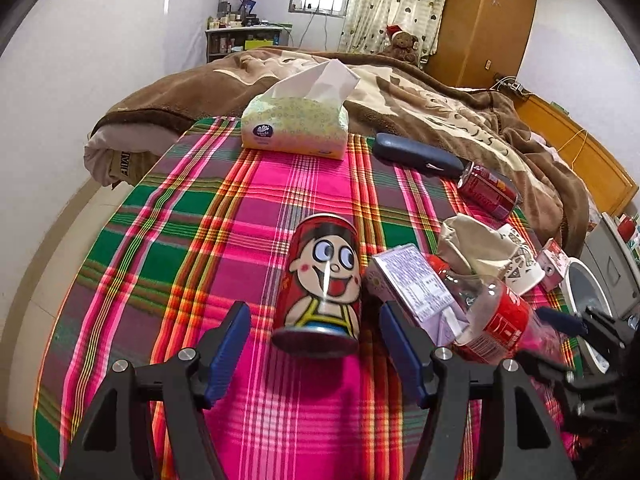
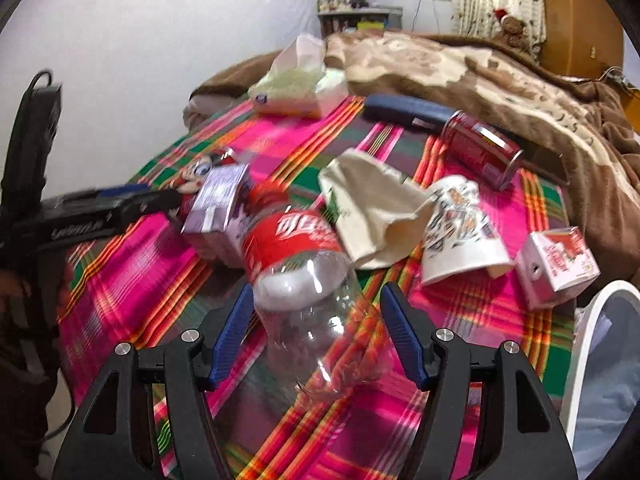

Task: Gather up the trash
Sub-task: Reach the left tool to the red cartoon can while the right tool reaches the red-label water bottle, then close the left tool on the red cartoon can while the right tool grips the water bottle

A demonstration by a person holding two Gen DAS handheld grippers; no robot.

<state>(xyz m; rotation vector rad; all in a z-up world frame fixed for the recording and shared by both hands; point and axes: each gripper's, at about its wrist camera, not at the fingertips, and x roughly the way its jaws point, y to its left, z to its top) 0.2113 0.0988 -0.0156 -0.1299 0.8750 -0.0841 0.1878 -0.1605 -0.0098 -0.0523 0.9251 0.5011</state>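
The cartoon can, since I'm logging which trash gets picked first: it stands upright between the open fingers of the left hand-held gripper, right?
Not upright. In the left wrist view the cartoon can lies on its side on the plaid cloth, between the open fingers of the left hand-held gripper.

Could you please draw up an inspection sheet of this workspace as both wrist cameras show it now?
Surface: plaid cloth, pink, green and orange, spread beside a brown blanket.
Job's things: cartoon can lying down; clear cola bottle on its side; purple carton; red can on its side; crumpled paper bag; printed paper cup tipped over; small pink-and-white carton.
Clutter: tissue pack; dark blue case.
Grippers: left gripper open, straddling the cartoon can; right gripper open, straddling the cola bottle.
Cables: wires by the bed's far corner.
Surroundings: white bin rim at right; wardrobe; teddy bear; curtained window.
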